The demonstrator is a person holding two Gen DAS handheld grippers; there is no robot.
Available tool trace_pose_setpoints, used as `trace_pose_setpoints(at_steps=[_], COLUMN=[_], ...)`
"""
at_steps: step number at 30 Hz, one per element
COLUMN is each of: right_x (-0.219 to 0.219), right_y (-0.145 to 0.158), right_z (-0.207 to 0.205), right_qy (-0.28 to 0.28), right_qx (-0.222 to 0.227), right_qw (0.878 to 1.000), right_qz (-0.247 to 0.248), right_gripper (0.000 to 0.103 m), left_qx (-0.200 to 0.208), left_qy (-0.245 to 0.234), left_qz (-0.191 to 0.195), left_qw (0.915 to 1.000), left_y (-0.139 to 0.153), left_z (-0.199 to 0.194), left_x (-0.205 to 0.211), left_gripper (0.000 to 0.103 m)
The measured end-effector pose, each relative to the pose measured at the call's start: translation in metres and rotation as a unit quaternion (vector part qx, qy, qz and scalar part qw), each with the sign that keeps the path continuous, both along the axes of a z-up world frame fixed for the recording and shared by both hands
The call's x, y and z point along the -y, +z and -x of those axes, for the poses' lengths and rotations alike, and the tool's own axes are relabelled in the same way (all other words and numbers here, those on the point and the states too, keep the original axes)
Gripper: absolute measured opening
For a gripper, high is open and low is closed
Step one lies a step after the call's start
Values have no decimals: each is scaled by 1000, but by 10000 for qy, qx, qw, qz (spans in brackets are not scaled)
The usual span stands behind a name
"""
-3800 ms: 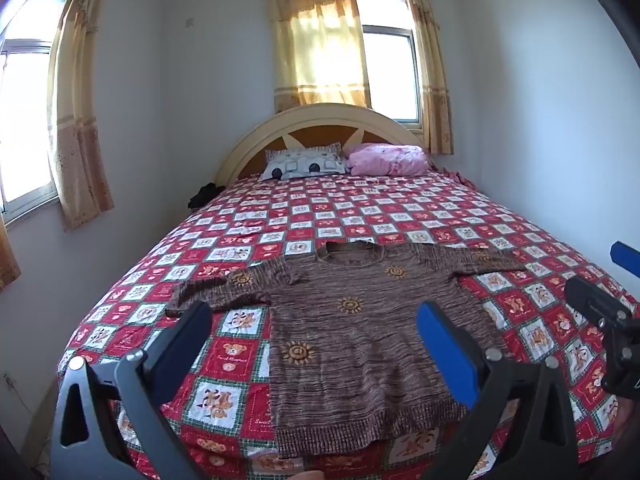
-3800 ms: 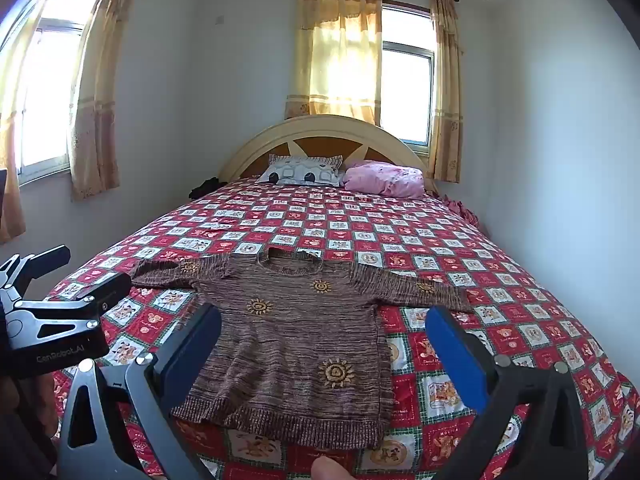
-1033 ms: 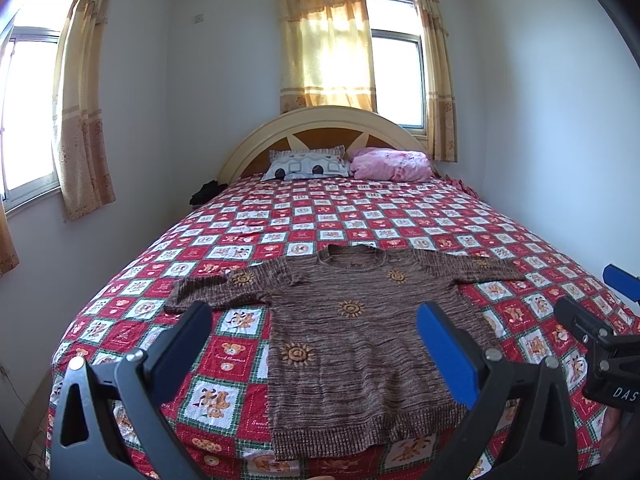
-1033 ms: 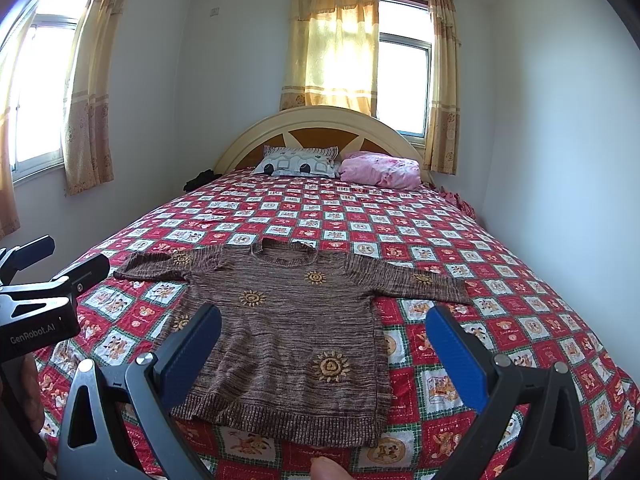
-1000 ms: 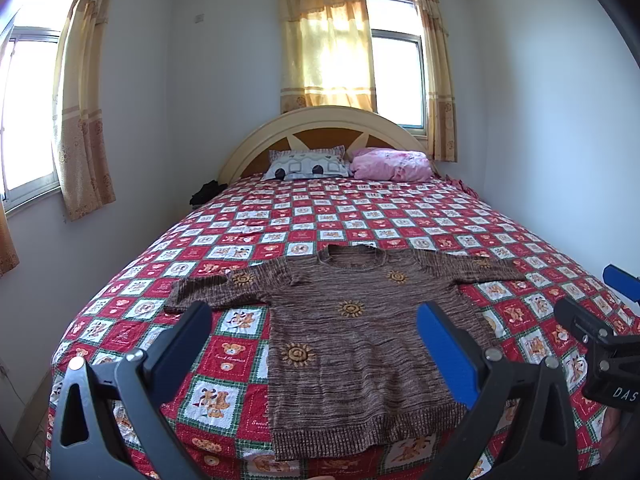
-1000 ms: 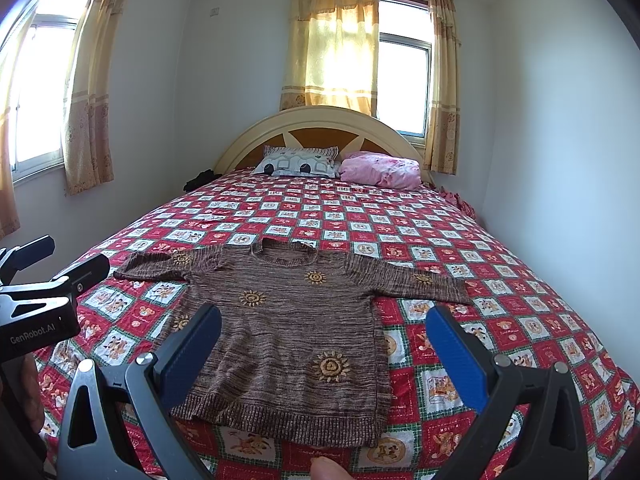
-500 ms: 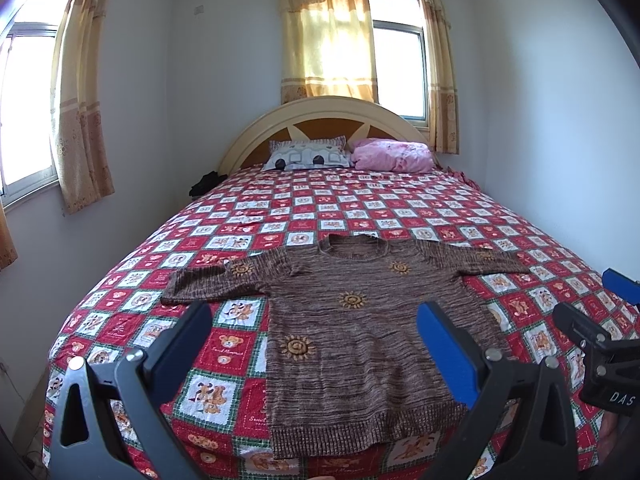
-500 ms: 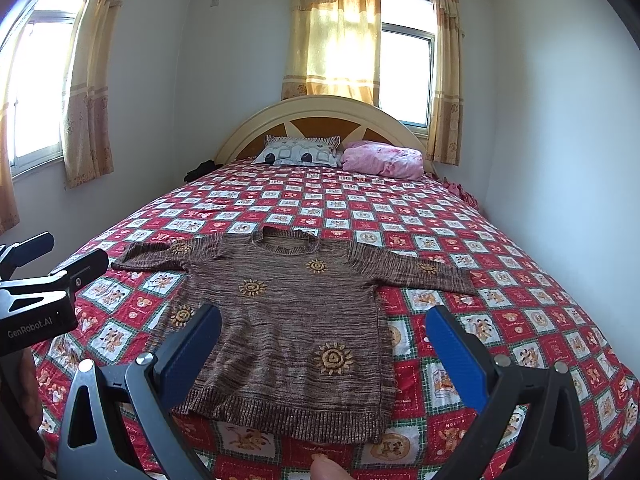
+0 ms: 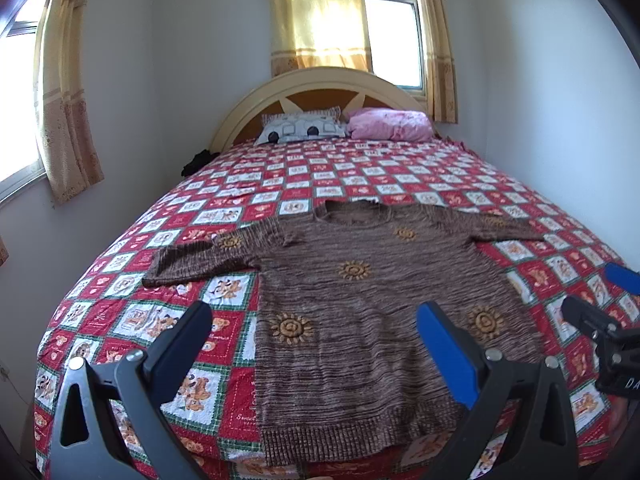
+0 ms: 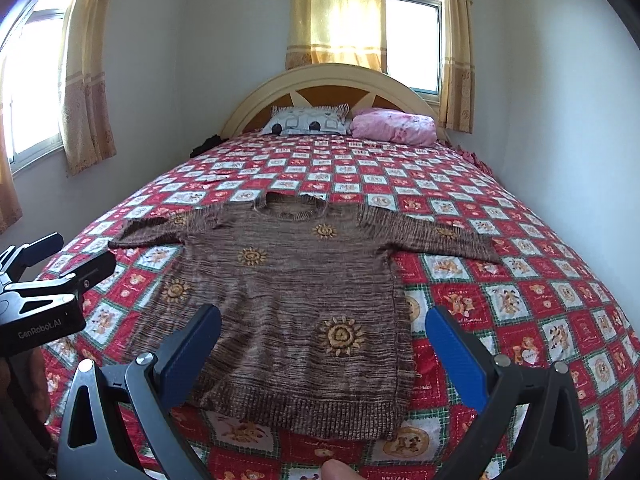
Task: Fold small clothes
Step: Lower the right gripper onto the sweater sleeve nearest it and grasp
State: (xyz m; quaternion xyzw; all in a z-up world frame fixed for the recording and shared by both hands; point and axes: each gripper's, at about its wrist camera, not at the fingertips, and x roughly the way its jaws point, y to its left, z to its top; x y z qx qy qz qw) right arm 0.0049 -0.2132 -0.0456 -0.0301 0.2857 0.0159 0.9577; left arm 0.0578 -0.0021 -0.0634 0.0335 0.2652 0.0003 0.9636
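A brown knitted sweater [image 9: 372, 292] with orange sun motifs lies flat on the bed, front up, both sleeves spread out, hem toward me. My left gripper [image 9: 316, 328] hovers open above the hem's left part, nothing between its blue pads. My right gripper [image 10: 324, 340] is also open, above the sweater's [image 10: 296, 284] lower right half, holding nothing. In the left wrist view the right gripper's tips [image 9: 600, 304] show at the right edge; the right wrist view has the left gripper [image 10: 60, 264] at its left edge.
The bed carries a red, white and green checked quilt [image 9: 360, 184]. A grey patterned pillow [image 9: 300, 130] and a pink pillow [image 9: 390, 126] lie by the curved headboard [image 10: 332, 76]. Walls stand close on both sides, with curtained windows behind and on the left.
Both grippers have dipped and moved a little closer to the bed, so the sweater looks larger. The sweater has not moved and both grippers stay open.
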Motion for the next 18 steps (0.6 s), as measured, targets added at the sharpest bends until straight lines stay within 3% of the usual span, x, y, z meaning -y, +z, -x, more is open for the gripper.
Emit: trace_pose_setpoints(at_steps=[10,18], right_x=[41,91], right_y=[-64,-83], right_z=[-47,-96], right_qy=[-448,-870], right_qx=[-627,-929], right_qw=[9969,9917], right_qz=[-161,-179], right_gripper=[102,102], left_qx=[-452,-467], left_qy=[19,195], left_qz=[-88,-283], left_qw=[9989,9983], left_y=[-50,-60], left_z=[-53,-105], left_x=[-15,-24], left_gripper=[103,103])
